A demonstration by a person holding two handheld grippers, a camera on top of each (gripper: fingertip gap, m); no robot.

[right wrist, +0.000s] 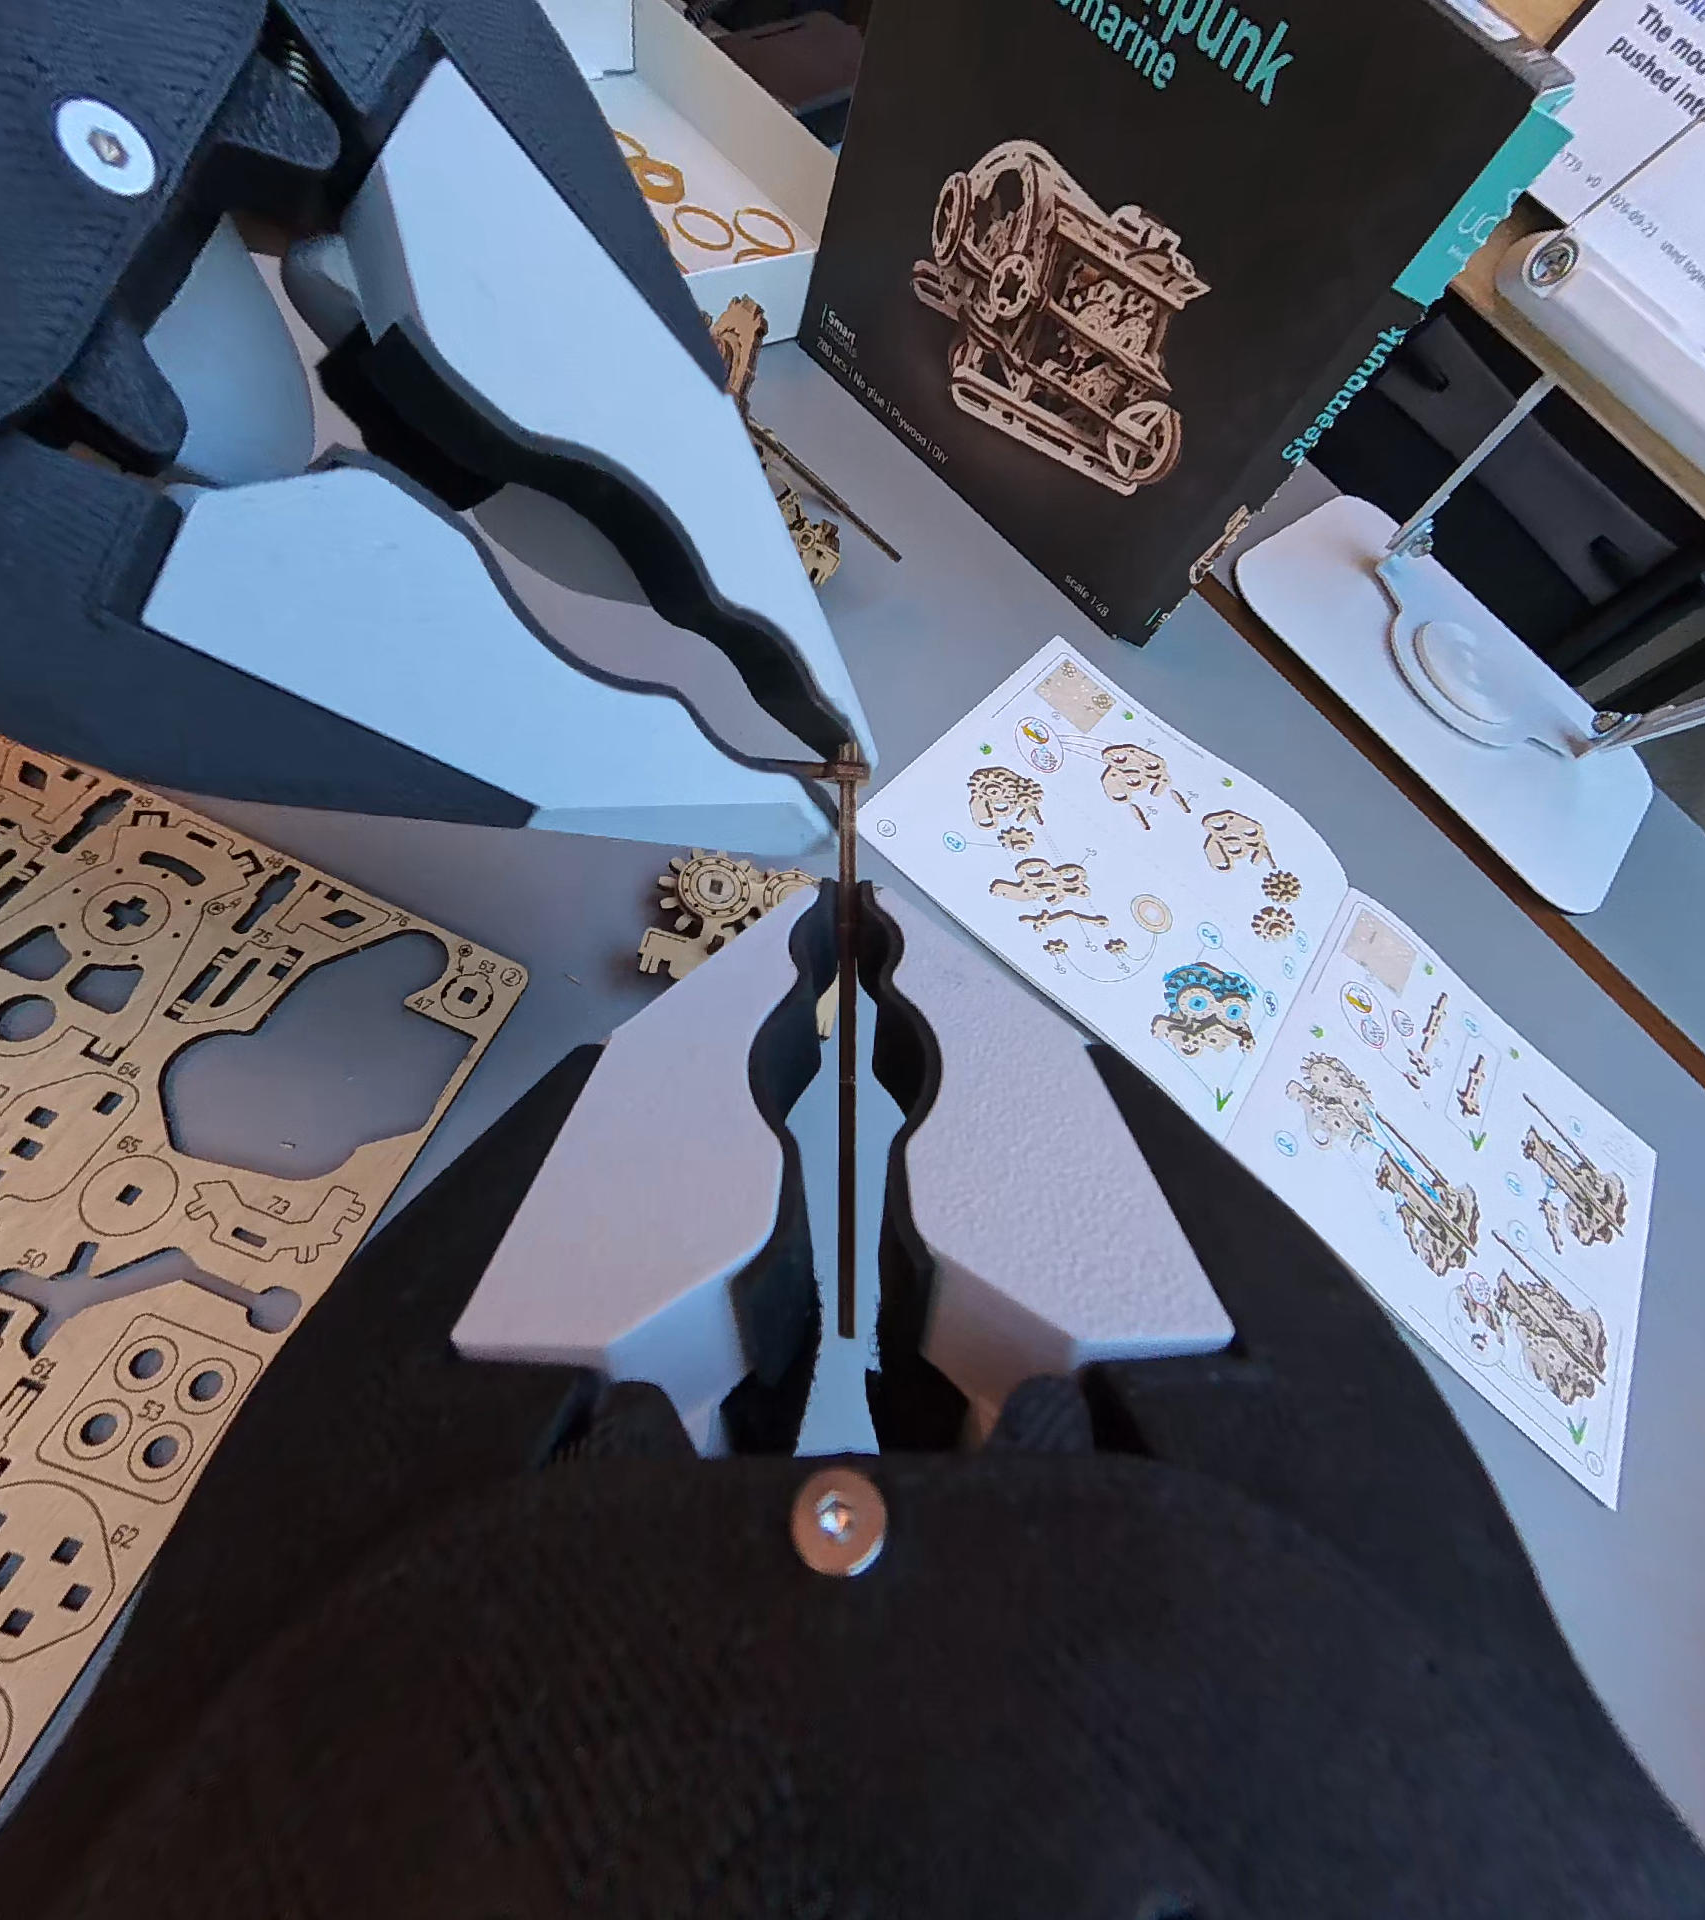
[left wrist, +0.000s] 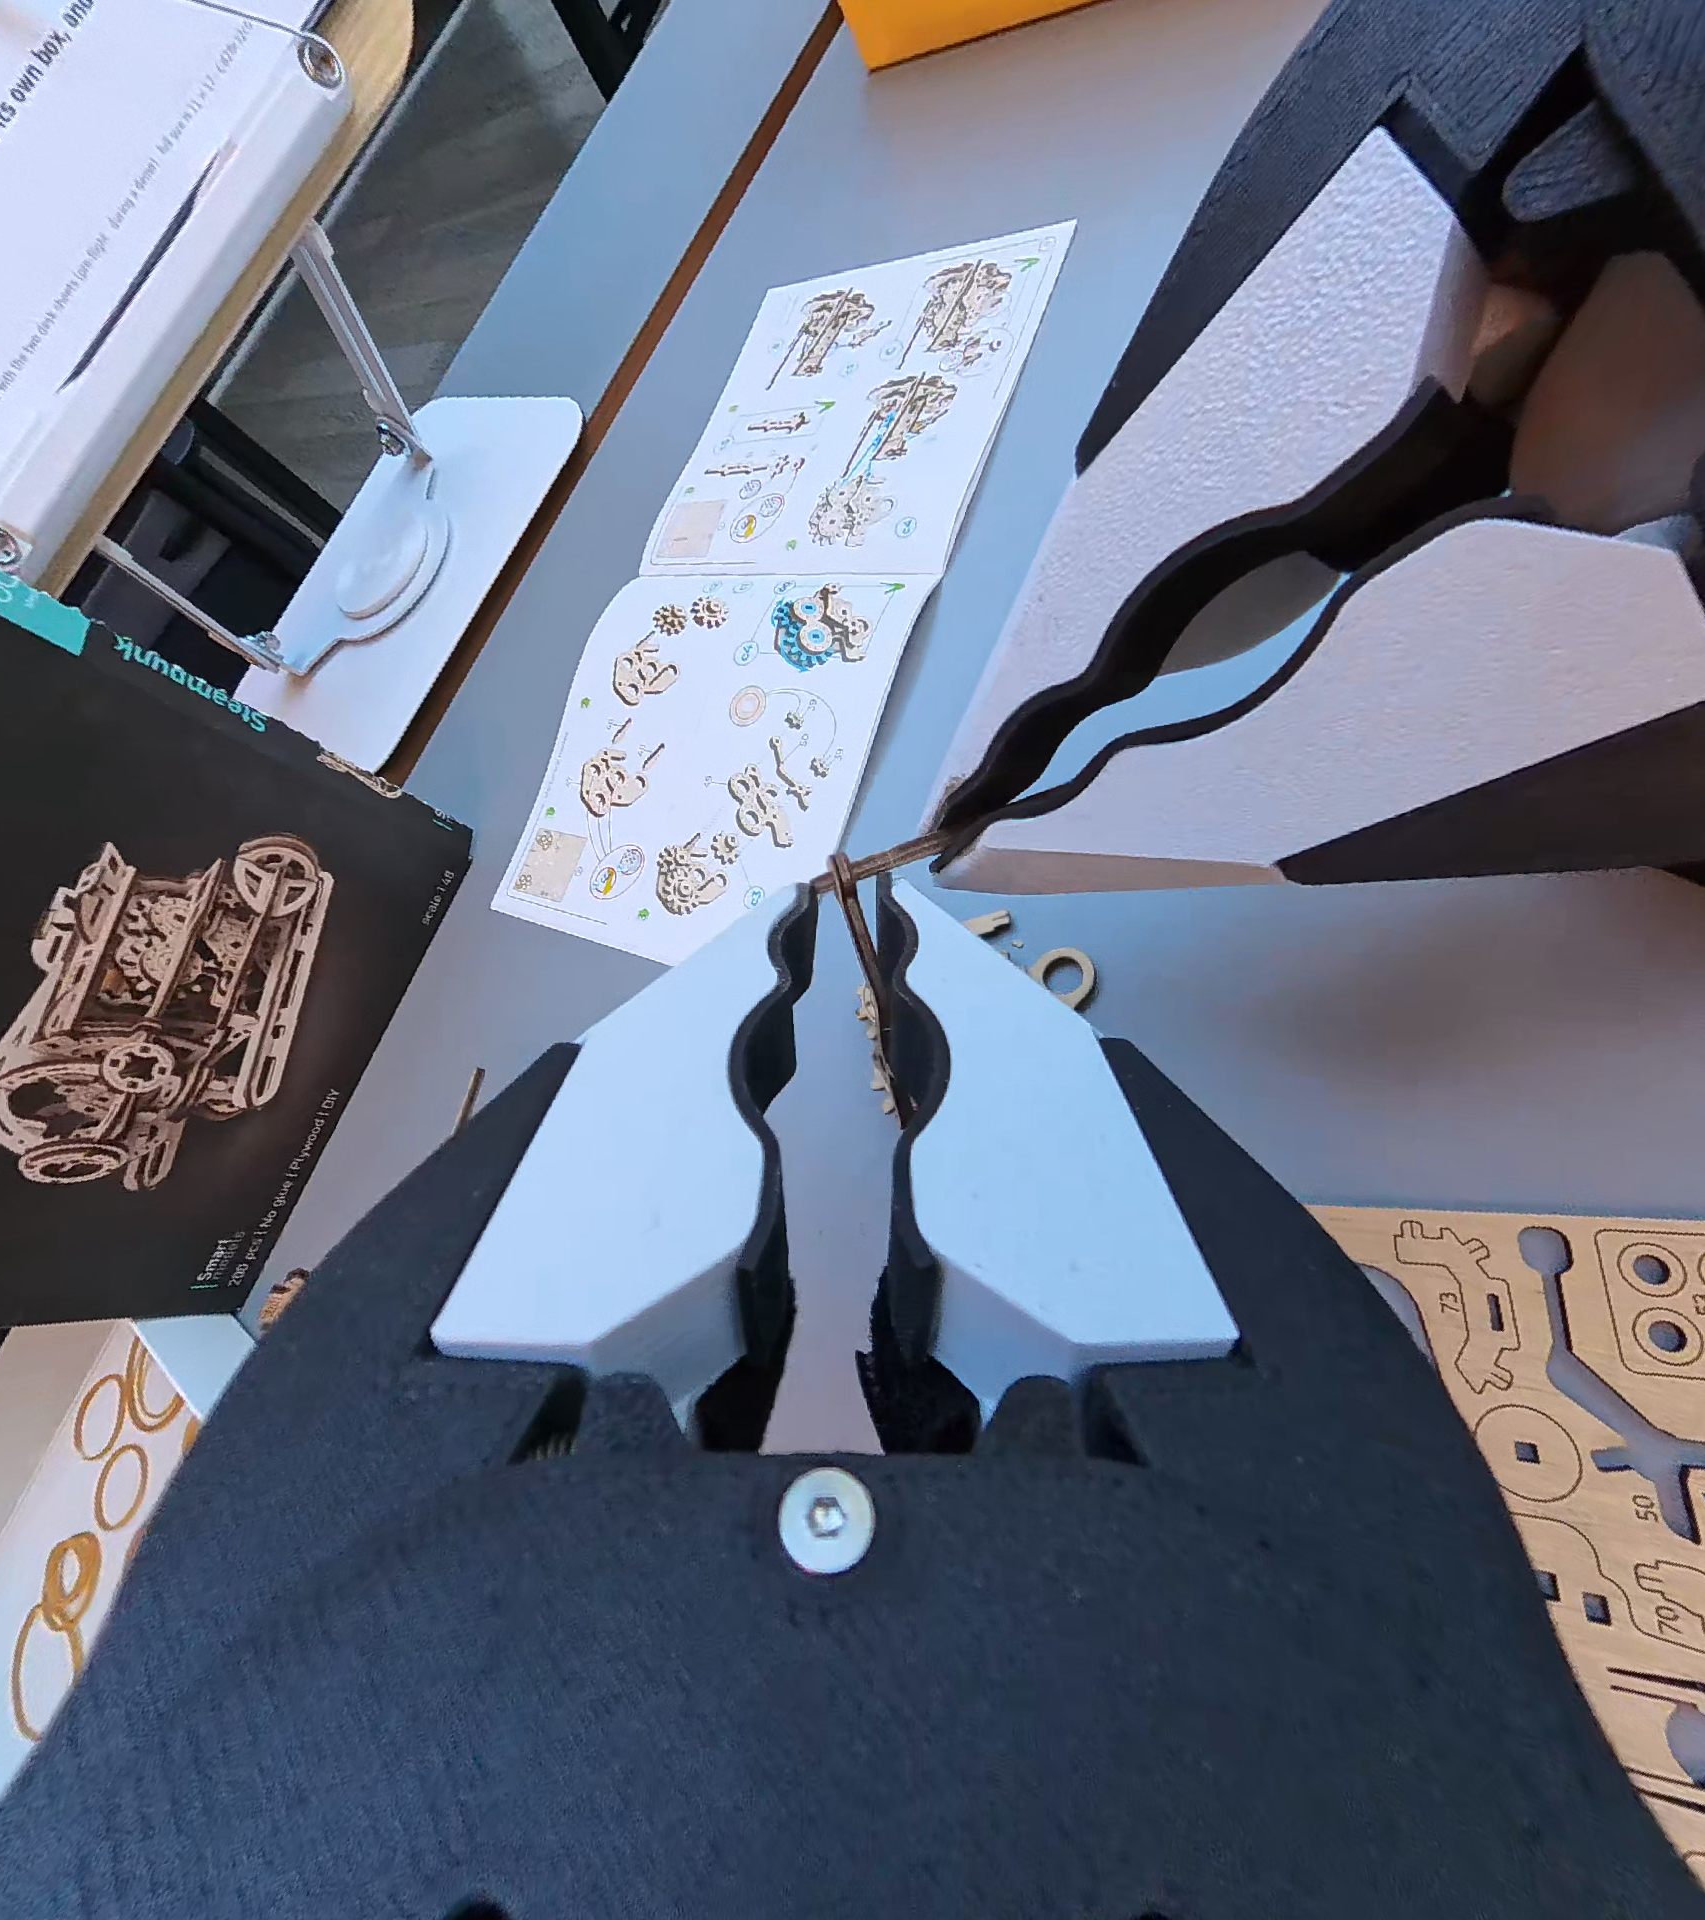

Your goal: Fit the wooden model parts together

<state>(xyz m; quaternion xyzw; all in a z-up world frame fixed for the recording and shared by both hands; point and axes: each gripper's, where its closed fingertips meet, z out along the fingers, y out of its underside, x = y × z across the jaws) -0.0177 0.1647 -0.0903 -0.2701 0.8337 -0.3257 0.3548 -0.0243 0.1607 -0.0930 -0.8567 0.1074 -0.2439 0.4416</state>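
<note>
My right gripper (right wrist: 845, 909) is shut on a thin dark wooden rod (right wrist: 846, 1091) that lies along its fingers and sticks out past the tips. My left gripper (left wrist: 846, 899) is shut on a small flat dark wooden part (left wrist: 869, 966), seen edge-on. The rod's tip (left wrist: 889, 857) passes through the ring end of that part just above the left fingertips. In the right wrist view the left gripper (right wrist: 840, 750) comes in from the upper left, with the small part (right wrist: 846, 771) at the rod's end. In the left wrist view the right gripper (left wrist: 943, 840) enters from the upper right.
On the grey table lie an open instruction sheet (right wrist: 1243, 1039), a cut plywood sheet (right wrist: 100, 1143), a small gear assembly (right wrist: 713, 904) and loose pieces (left wrist: 1061, 966). A black model box (right wrist: 1139, 312), a white tray (right wrist: 713, 94) with rubber bands and a document stand base (right wrist: 1450, 727) stand behind. Left and right tips are no more than a few centimetres apart.
</note>
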